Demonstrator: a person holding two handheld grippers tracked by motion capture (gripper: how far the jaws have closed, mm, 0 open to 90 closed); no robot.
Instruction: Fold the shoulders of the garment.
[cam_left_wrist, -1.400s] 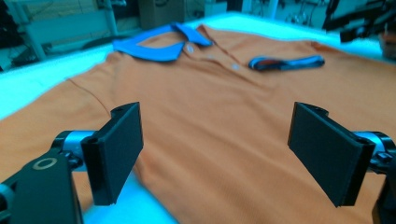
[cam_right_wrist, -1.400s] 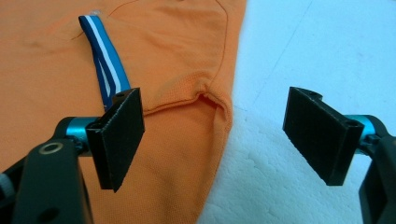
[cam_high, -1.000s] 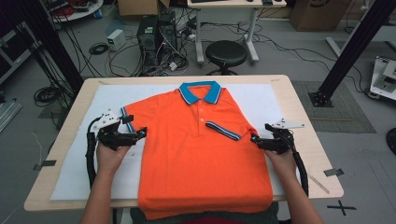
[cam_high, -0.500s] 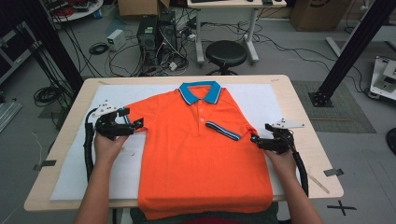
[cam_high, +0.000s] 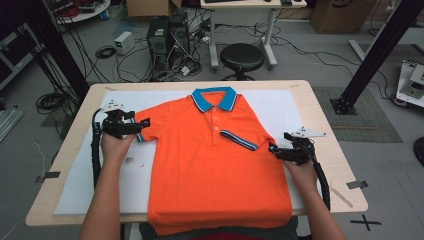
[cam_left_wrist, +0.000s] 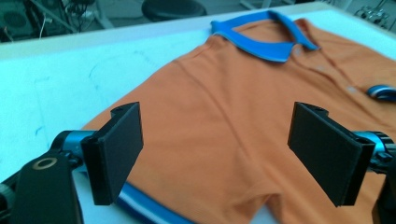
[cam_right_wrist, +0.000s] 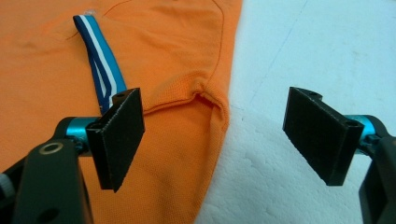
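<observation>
Orange shirt (cam_high: 215, 165) flat on the white mat (cam_high: 75, 185) across the bench (cam_high: 320, 100), collar (cam_high: 215, 97) far side. Left claw (cam_high: 142, 122) wide open over the outspread sleeve (cam_left_wrist: 210, 154), striped cuff just beneath. Right claw (cam_high: 274, 150) wide open too, straddling the folded sleeve's edge (cam_right_wrist: 205, 102), holding nothing

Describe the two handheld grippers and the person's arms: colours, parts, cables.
The left gripper and the right gripper are black, each topped by a grey three-cornered plate, with a thick black cable trailing back along the forearm. Their flat rectangular black jaws sit on blue metal fittings. The forearms are bare, with no sleeves in view.
</observation>
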